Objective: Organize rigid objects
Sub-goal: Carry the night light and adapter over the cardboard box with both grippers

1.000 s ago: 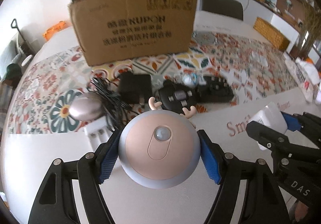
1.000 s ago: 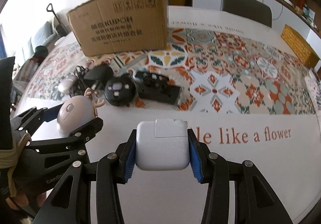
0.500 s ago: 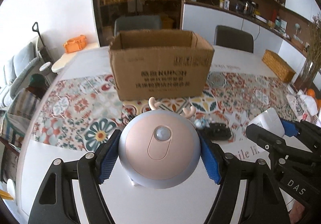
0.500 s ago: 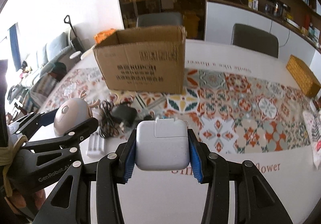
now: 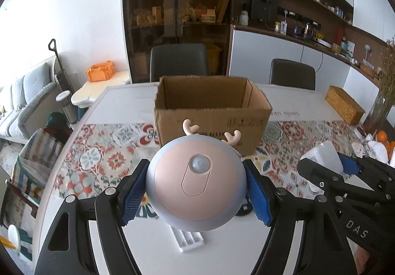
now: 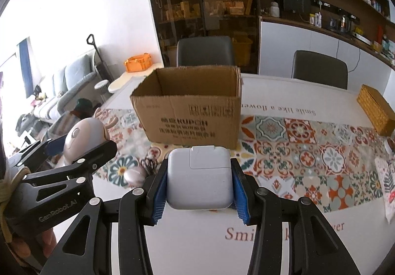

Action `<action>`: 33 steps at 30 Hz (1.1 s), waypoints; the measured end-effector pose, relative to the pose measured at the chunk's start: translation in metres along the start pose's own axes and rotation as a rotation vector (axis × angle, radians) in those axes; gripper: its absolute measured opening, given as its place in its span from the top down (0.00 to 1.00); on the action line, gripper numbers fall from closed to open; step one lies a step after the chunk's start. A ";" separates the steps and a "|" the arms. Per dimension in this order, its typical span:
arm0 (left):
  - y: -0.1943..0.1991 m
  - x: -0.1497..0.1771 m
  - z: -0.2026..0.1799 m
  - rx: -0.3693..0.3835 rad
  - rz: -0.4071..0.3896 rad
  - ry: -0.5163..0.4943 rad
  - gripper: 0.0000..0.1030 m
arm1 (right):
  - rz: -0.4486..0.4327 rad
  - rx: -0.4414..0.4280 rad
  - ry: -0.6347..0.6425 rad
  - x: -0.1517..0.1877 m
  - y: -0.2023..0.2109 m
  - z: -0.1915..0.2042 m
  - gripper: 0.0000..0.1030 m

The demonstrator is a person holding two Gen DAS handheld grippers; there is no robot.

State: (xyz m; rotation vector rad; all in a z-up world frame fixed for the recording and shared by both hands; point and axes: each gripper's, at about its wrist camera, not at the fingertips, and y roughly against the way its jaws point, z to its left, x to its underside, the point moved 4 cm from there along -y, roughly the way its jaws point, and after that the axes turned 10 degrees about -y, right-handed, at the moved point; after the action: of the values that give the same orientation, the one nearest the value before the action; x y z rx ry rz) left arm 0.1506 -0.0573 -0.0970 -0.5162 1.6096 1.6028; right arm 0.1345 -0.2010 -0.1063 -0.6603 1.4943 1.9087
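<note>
My left gripper [image 5: 196, 192] is shut on a round pink and grey night light with small antlers [image 5: 196, 183], held well above the table. My right gripper [image 6: 200, 182] is shut on a white square power adapter [image 6: 200, 178], also lifted. An open cardboard box [image 5: 209, 112] stands upright on the patterned runner ahead of both grippers; its inside looks bare where I can see it. In the right wrist view the left gripper [image 6: 74, 149] and its night light [image 6: 85, 135] are at the left, and the box [image 6: 190, 112] is straight ahead.
A silver oval mouse [image 6: 134, 174] and a black cable bundle [image 6: 149, 164] lie on the runner below the adapter. A white strip [image 5: 188, 240] lies under the night light. A wicker basket [image 6: 376, 108] sits far right. Two dark chairs [image 6: 205, 50] stand behind the table.
Both grippers have risen with their loads. The box's open top now shows, and the items on the runner have dropped mostly behind the held objects.
</note>
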 end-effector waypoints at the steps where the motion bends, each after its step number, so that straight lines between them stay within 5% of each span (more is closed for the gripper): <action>1: -0.001 -0.002 0.001 -0.001 -0.002 -0.003 0.28 | -0.005 -0.002 -0.001 -0.004 -0.001 0.001 0.55; 24: -0.057 -0.088 0.033 0.013 -0.013 -0.008 0.28 | -0.038 0.007 -0.024 -0.101 -0.049 0.011 0.55; 33: -0.077 -0.131 0.044 -0.008 0.000 -0.040 0.28 | 0.048 -0.002 -0.055 -0.149 -0.080 0.010 0.55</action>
State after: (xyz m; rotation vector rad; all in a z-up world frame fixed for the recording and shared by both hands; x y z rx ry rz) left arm 0.2991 -0.0558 -0.0418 -0.4850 1.5742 1.6104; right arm 0.2945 -0.2020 -0.0514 -0.5735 1.4863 1.9485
